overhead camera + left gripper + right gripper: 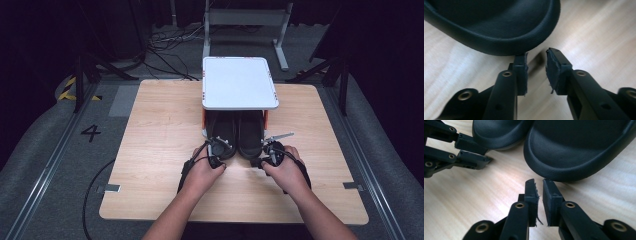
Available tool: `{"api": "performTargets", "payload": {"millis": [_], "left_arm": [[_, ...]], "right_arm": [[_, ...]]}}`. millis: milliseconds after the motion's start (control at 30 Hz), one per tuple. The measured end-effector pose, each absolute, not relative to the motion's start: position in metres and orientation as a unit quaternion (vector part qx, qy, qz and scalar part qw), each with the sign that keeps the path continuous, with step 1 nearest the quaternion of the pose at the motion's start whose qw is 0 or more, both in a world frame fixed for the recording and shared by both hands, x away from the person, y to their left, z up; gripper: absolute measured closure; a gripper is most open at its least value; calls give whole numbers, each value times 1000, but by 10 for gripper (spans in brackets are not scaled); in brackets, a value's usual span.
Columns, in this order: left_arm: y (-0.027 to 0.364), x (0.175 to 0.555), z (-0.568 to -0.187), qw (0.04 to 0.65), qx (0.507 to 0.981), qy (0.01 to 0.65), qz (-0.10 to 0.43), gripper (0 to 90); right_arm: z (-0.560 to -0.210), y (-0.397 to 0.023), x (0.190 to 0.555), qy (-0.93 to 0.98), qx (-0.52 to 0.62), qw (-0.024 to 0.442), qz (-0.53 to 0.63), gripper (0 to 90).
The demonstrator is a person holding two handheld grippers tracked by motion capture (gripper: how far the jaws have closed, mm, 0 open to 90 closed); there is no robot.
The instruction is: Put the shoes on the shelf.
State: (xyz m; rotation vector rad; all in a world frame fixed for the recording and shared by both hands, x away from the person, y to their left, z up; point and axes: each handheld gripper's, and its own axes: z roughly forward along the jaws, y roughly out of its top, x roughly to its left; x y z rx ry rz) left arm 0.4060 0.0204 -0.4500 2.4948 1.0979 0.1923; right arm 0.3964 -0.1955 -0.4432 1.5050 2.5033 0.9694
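A "4" (90,132) is marked on the floor left of the counter (160,125). Both black slippers, left (223,134) and right (249,134), are unlabelled. The left gripper (537,65) and right gripper (539,187) are held at their heels, fingers narrowed on nothing

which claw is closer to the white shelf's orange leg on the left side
Left. The left claw sits at the heel of the left slipper, just below that orange leg; the right claw is across by the right slipper.
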Motion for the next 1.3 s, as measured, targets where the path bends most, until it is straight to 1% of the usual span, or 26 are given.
{"api": "performTargets", "payload": {"millis": [167, 367, 533, 667, 733, 767, 867, 900, 967, 1033, 1067, 1133, 1167, 1200, 1267, 1300], "left_arm": [[18, 418, -448, 197, 891, 402, 76, 738], [19, 428, -449, 199, 885, 416, 64, 762], [16, 436, -446, 192, 884, 421, 67, 771], [15, 446, -447, 201, 879, 425, 78, 768], [15, 451, -446, 207, 876, 428, 82, 766], [16, 455, -445, 206, 874, 433, 80, 767], [16, 462, -445, 210, 869, 442, 79, 769], [16, 465, -445, 212, 867, 445, 77, 785], [15, 468, -445, 202, 865, 455, 66, 785], [14, 470, -445, 194, 865, 454, 85, 788], [15, 471, -446, 195, 863, 459, 84, 788], [17, 470, -448, 205, 860, 461, 77, 755], [18, 468, -449, 210, 861, 456, 81, 755], [19, 465, -448, 207, 862, 456, 81, 728], [22, 460, -444, 219, 865, 445, 81, 675], [23, 457, -442, 218, 863, 449, 75, 651]], "right_arm": [[-441, -196, 408, 810, 494, 40, 313, 900], [-440, -196, 419, 812, 496, 32, 307, 900], [-442, -196, 423, 810, 494, 43, 312, 900], [-442, -197, 431, 804, 498, 55, 320, 900], [-444, -196, 436, 800, 501, 69, 324, 900], [-445, -196, 443, 797, 504, 69, 326, 900], [-445, -196, 448, 794, 508, 65, 326, 900], [-444, -194, 452, 795, 510, 70, 322, 900], [-444, -194, 453, 796, 510, 70, 318, 900], [-443, -194, 456, 796, 512, 69, 316, 900], [-443, -194, 457, 796, 513, 67, 314, 900], [-442, -193, 454, 801, 506, 79, 310, 900], [-442, -193, 454, 801, 506, 79, 310, 900], [-442, -193, 452, 800, 505, 82, 313, 894], [-438, -195, 448, 795, 500, 72, 334, 868], [-434, -196, 445, 795, 499, 67, 340, 858]]}}
